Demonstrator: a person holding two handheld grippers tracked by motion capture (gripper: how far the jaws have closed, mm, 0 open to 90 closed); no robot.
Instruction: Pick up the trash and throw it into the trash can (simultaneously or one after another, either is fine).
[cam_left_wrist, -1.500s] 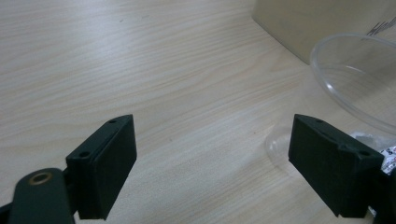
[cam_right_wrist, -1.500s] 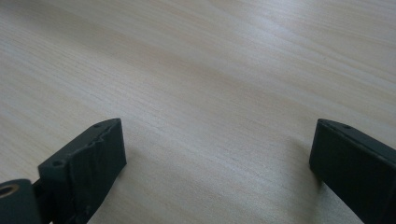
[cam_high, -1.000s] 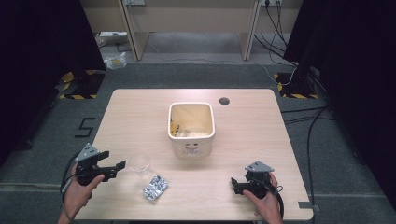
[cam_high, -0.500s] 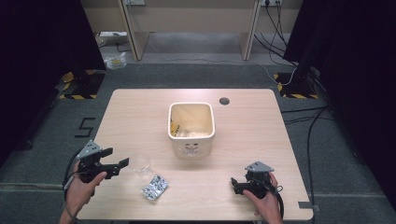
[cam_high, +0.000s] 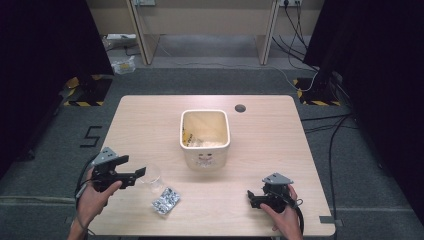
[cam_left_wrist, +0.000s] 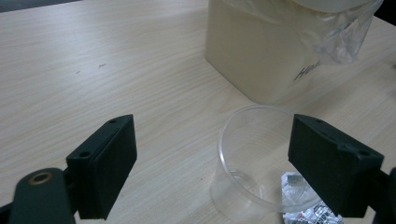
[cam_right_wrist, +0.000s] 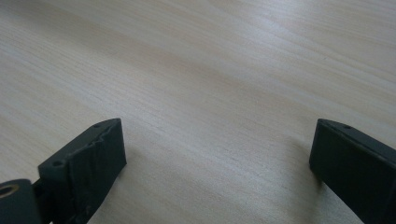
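A clear plastic cup (cam_high: 151, 177) stands on the wooden table (cam_high: 280, 135) at the front left. In the left gripper view the cup (cam_left_wrist: 257, 158) sits between the wide-apart jaws, nearer the right one, touching neither. My left gripper (cam_high: 139, 172) is open, just left of the cup. A crumpled silvery wrapper (cam_high: 166, 200) lies just in front of the cup, its edge (cam_left_wrist: 303, 205) showing through the cup's wall. A cream bin (cam_high: 205, 136) with a plastic liner stands mid-table. My right gripper (cam_high: 250, 196) rests open at the front right over bare wood (cam_right_wrist: 210, 116).
A small dark round hole (cam_high: 240, 108) marks the table near the far edge. The bin (cam_left_wrist: 271, 51) stands close behind the cup. Dark floor, cables and yellow-black striped bases surround the table.
My left gripper has moved right and slightly forward toward the cup, which now stands between its jaws. The right gripper has stayed in place.
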